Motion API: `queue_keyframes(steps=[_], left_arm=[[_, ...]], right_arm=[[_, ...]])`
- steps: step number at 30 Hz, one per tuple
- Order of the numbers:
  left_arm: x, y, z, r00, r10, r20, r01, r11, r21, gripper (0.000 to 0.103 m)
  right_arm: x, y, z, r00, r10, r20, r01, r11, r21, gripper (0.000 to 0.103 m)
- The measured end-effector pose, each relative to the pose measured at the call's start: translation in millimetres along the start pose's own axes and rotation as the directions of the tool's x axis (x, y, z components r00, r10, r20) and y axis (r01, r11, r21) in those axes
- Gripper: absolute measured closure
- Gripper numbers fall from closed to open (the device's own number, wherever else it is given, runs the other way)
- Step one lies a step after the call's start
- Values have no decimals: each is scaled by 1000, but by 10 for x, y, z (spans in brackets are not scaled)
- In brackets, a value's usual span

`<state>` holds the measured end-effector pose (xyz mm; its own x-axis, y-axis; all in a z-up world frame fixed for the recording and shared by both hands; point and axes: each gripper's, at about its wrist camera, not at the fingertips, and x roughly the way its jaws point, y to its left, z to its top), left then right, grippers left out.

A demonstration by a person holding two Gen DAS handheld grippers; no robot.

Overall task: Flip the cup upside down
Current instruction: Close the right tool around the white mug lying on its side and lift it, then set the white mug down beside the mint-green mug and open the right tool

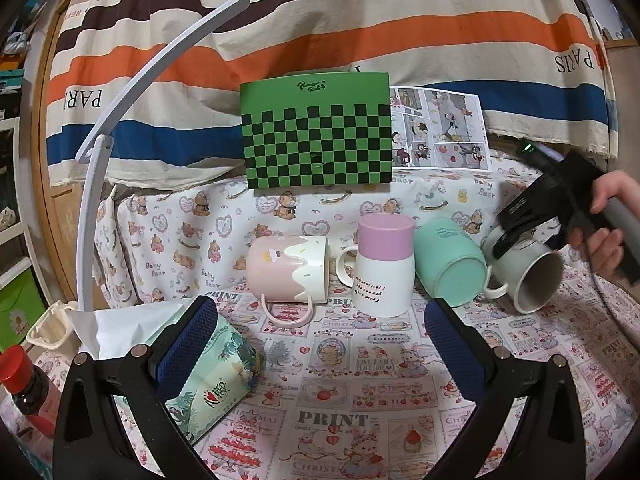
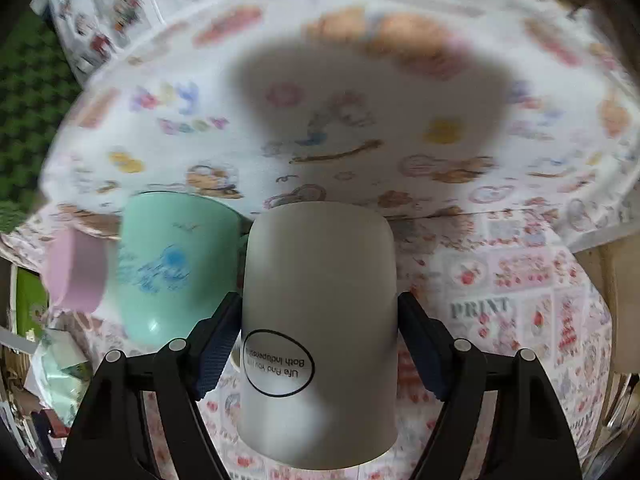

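Note:
My right gripper [image 2: 320, 316] is shut on a white mug [image 2: 320, 320] with a black-ringed text label, holding its sides. In the left wrist view that white mug [image 1: 528, 276] is tilted with its mouth facing the front right, held by the right gripper [image 1: 508, 236] at the right. A mint mug [image 1: 448, 264] lies on its side beside it. A purple-and-white mug [image 1: 384, 268] stands upside down. A pink-and-cream mug [image 1: 288, 276] lies on its side. My left gripper [image 1: 320, 344] is open and empty, in front of the mugs.
A tissue pack [image 1: 212, 388] lies by the left finger. A red-capped bottle [image 1: 28, 392] stands at the far left. A green checkered box [image 1: 316, 136] and a comic sheet [image 1: 440, 128] stand at the back. A white curved lamp arm [image 1: 104, 136] rises at left.

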<state>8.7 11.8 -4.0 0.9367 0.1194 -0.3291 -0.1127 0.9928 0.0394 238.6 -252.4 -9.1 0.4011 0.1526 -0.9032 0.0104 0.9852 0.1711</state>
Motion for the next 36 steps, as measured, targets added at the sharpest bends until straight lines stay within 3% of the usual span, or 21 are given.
queue_keyframes(steps=[3,6,12,20,25,30,33,36], left_arm=[[6,6,-5,1000,3,-5,-3,1000,-4,0],[3,16,-8,1000,5,-7,-5,1000,-4,0],[15,50,-9,1000,3,0,-3,1000,-21,0],[-12,129,-13,1000,14,6,-14,999,-43,0],[-32,115,-20,1000,11,6,-11,1000,-25,0],[-13,95,-11,1000,11,-7,-11,1000,-29,0],[-2,85,-6,1000,4,-15,-5,1000,-29,0],[6,85,0,1000,1,-15,-1,999,-33,0]], right_arm=[[-295,6,-182,999,25,41,-25,1000,-19,24],[-522,55,-406,994,105,24,-105,994,-9,24],[-516,342,-774,966,258,-24,-258,966,7,24],[-287,595,-1091,961,276,-10,-276,961,20,23],[-189,710,-1138,968,250,35,-249,968,-29,23],[-50,683,-1131,967,253,42,-253,967,1,22],[-139,689,-1146,958,264,109,-260,964,-53,15],[-404,648,-1237,933,214,288,-174,972,-159,15]])
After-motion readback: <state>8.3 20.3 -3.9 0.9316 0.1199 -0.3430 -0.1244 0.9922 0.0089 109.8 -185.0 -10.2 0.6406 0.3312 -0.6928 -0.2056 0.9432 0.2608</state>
